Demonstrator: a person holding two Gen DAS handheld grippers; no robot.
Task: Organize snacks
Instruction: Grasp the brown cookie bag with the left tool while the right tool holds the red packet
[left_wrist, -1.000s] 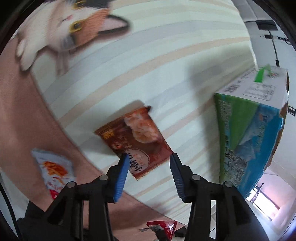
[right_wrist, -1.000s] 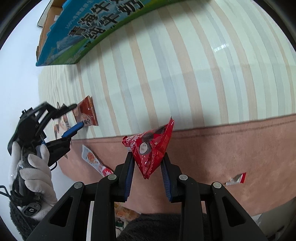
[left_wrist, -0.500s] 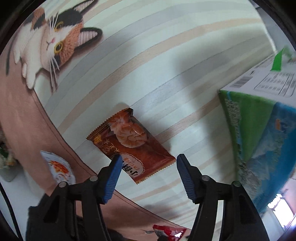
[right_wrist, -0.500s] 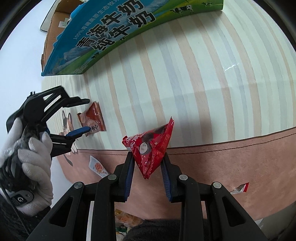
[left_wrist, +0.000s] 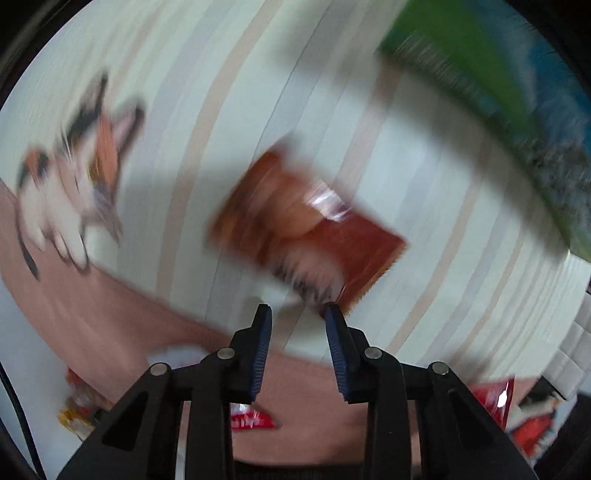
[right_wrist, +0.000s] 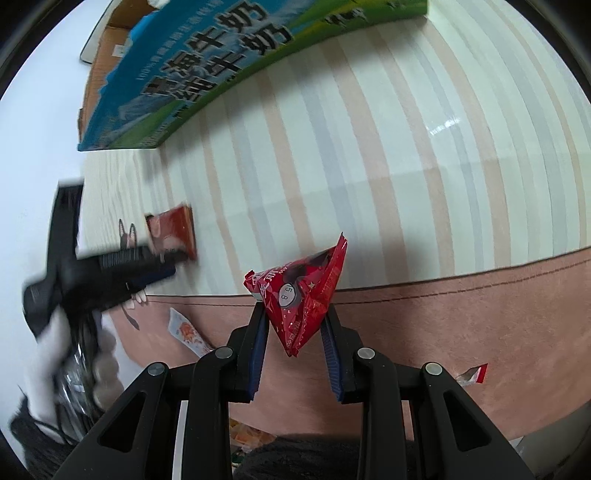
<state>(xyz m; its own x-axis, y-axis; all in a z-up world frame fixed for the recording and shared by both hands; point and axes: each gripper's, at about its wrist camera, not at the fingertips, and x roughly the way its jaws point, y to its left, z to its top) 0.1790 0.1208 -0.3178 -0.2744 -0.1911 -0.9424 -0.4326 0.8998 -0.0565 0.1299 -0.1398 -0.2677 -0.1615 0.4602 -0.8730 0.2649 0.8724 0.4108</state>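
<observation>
A brown snack packet (left_wrist: 314, 236) lies flat on the striped mat (left_wrist: 229, 110), blurred by motion. My left gripper (left_wrist: 297, 312) points down just short of its near edge. Its jaws are closing; only mat shows between them, and the right fingertip (left_wrist: 331, 314) meets the packet's corner. In the right wrist view the left gripper (right_wrist: 162, 266) is a dark blur over the same brown packet (right_wrist: 173, 229). My right gripper (right_wrist: 294, 308) is shut on a red triangular snack packet (right_wrist: 299, 295), held above the mat's pink border (right_wrist: 443, 325).
A large blue-and-green milk carton box (right_wrist: 207, 74) stands at the mat's far side, also in the left view (left_wrist: 498, 92). A cat picture (left_wrist: 81, 177) is printed on the mat. A white-orange sachet (right_wrist: 184, 328) and a small red sachet (right_wrist: 472, 374) lie on the pink border. A gloved hand (right_wrist: 51, 343) holds the left gripper.
The left gripper swung across the mat and rolled, so the brown packet now lies ahead and to the right. Its jaws widened, then narrowed. The right gripper kept still with the red packet.
</observation>
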